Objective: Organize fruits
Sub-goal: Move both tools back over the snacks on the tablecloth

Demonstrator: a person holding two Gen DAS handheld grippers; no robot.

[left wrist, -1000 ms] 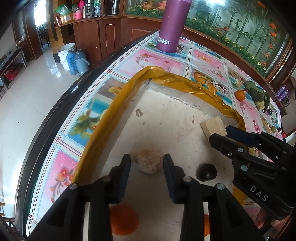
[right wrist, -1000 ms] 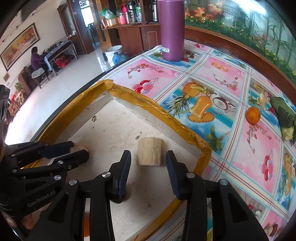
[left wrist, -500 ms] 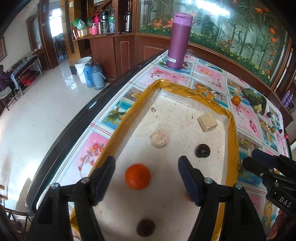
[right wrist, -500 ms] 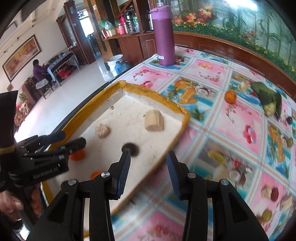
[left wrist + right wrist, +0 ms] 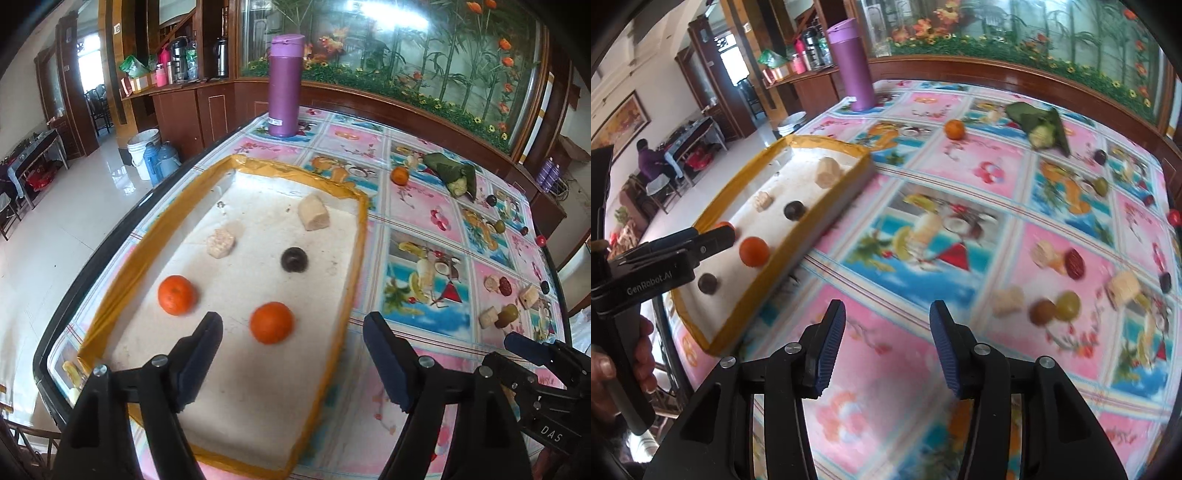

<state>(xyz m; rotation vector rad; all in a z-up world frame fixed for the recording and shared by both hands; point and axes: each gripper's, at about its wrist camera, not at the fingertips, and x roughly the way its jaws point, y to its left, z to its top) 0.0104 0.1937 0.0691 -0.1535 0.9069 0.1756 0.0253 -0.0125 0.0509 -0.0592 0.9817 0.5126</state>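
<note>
Left camera first: my left gripper (image 5: 291,354) is spread wide with nothing in it, hanging over the near end of the tray (image 5: 354,258). The tray holds two oranges (image 5: 272,322), a dark round fruit (image 5: 294,259) and two pale chunks, all mid-frame. The leftover fruit sits way off at the right edge, so this hand isn't the one for it. Right camera: my right gripper (image 5: 886,347) is also wide open and empty, over bare tablecloth (image 5: 905,369). The loose pile (image 5: 1054,308) of pale chunks, a brownish one and a green grape lies ahead and to the right of the fingers, mid-right of frame, with the tray off at the left. I'd say the right hand is clearly nearer.
</note>
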